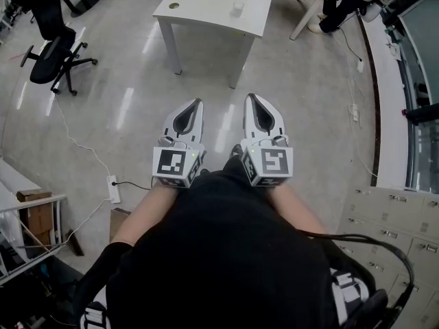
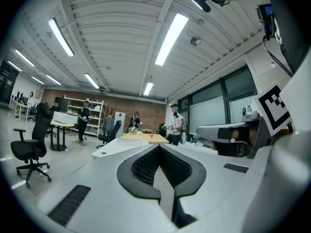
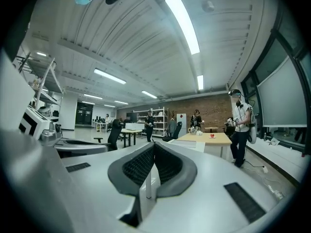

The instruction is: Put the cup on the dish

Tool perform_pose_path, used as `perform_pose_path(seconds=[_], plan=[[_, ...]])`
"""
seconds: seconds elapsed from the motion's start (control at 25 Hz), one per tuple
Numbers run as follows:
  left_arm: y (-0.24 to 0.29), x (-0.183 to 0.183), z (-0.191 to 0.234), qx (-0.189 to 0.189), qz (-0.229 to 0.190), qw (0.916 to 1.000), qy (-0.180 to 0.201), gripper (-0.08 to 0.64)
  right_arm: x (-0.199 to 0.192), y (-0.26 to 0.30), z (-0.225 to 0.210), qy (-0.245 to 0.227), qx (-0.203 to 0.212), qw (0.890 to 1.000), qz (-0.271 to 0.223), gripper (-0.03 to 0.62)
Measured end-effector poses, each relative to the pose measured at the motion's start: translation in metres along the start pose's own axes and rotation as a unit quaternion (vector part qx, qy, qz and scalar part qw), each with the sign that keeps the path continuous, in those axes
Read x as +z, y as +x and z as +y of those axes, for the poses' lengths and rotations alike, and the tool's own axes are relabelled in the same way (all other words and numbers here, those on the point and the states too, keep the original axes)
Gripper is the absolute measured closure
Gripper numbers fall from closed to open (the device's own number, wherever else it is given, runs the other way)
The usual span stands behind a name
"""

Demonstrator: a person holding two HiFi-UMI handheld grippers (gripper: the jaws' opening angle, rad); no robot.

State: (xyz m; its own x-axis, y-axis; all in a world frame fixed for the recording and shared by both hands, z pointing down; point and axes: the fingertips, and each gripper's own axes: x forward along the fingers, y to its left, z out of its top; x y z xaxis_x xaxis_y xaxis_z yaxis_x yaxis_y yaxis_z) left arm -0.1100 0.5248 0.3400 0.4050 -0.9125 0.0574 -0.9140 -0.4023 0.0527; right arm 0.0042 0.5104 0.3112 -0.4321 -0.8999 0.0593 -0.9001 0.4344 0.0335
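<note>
Pointing toward the white counter ahead, left gripper and right gripper have jaws pressed together, empty. Cup looks upright there, well apart from the dish.

The left gripper and the right gripper were side by side but not touching, with the table well ahead of them across the floor. On that table the dish lay near the left end and the cup stood towards the right, the two well apart. An office chair stood left of the table, a power strip lay on the floor left of the left gripper, and cabinets lined the right side.
</note>
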Motion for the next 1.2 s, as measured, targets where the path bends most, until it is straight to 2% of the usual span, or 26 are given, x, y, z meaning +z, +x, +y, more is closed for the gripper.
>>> perform_pose_path(seconds=[0.24, 0.72, 1.2], plan=[[0.017, -0.011, -0.001, -0.007, 0.012, 0.9999, 0.001, 0.554, -0.017, 0.014, -0.01, 0.007, -0.004, 1.0, 0.014, 0.578], [0.01, -0.007, 0.025, 0.006, 0.027, 0.9996, -0.003, 0.554, -0.012, 0.033, 0.009, 0.012, -0.001, 1.0, 0.028, 0.578], [0.125, -0.015, 0.027, -0.002, 0.048, 0.9989, -0.002, 0.554, -0.025, 0.111, -0.071, 0.021, 0.003, 0.999, 0.04, 0.578]])
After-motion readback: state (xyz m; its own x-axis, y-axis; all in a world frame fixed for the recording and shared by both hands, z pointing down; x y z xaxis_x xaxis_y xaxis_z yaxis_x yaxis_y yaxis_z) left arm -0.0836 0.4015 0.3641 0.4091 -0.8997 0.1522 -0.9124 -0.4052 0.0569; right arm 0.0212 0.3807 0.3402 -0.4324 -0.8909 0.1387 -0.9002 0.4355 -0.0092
